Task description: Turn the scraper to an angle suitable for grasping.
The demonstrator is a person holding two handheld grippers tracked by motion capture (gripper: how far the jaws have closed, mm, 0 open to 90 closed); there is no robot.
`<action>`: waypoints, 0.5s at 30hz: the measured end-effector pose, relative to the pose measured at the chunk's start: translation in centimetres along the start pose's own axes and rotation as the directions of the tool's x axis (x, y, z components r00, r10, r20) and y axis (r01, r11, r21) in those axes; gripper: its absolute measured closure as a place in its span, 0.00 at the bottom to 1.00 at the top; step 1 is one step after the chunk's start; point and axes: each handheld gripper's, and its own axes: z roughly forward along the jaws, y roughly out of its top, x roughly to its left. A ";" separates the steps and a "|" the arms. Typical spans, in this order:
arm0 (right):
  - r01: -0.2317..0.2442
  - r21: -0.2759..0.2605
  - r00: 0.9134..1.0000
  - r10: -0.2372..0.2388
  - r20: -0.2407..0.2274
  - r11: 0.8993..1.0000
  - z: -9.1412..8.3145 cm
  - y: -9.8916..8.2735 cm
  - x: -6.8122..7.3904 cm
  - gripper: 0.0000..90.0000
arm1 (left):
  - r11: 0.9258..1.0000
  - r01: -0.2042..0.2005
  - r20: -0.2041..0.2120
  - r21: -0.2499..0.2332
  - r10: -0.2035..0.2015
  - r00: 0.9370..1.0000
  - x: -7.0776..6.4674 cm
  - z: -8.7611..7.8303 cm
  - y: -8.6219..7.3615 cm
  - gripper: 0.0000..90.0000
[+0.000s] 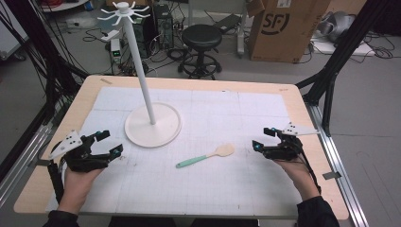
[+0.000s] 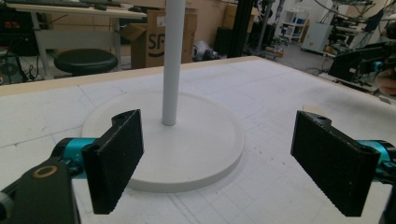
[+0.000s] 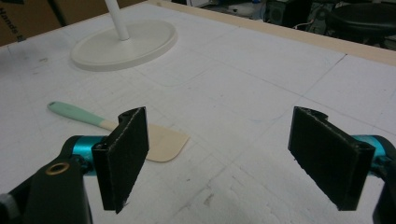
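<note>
A spatula (image 1: pixel 206 156) with a mint-green handle and a cream blade lies flat on the white mat (image 1: pixel 213 189), between the two hands. In the right gripper view the spatula (image 3: pixel 161 142) sits just beyond the left jaw. A white stand with a round base (image 1: pixel 152 126) and a tall pole topped by hooks rises at the mat's back left; its base (image 2: pixel 196 144) lies close ahead of the left gripper. My left gripper (image 1: pixel 109 143) rests open at the table's left, nothing between its jaws. My right gripper (image 1: pixel 262 138) rests open at the right, also holding nothing.
The wooden table edge (image 1: pixel 189 82) frames the mat. Beyond the table stand a black stool (image 1: pixel 202 40), a cardboard box (image 1: pixel 286 28) and tangled cables on the floor. Black frame legs (image 1: pixel 331 71) rise at the right.
</note>
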 end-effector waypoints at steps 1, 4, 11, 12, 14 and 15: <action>0.000 0.001 1.000 0.000 0.000 1.000 0.0 0.0 0.0 0.22 | 1.000 0.004 0.000 -0.005 -0.004 1.000 -0.1 0.1 0.0 0.20; 0.005 0.006 1.000 -0.005 0.000 1.000 -0.1 -0.1 0.0 0.22 | 1.000 0.014 0.011 -0.001 -0.014 1.000 -0.2 0.3 0.1 0.19; 0.002 0.004 1.000 -0.002 0.004 1.000 -0.1 -0.1 -0.1 0.22 | 1.000 -0.002 0.032 0.003 0.002 0.999 -1.1 1.0 0.5 0.19; 0.006 0.005 1.000 -0.006 0.002 1.000 -0.1 -0.1 -0.1 0.22 | 1.000 -0.011 0.038 0.007 0.010 0.999 -1.2 1.1 0.6 0.19; 0.008 0.000 1.000 -0.008 0.001 1.000 -0.1 0.0 0.0 0.22 | 1.000 -0.012 0.048 0.011 0.012 0.999 -1.5 1.6 0.8 0.19; 0.008 0.000 1.000 -0.008 0.002 1.000 -0.2 0.0 0.0 0.22 | 1.000 -0.013 0.059 0.015 0.013 0.998 -1.7 1.8 0.9 0.19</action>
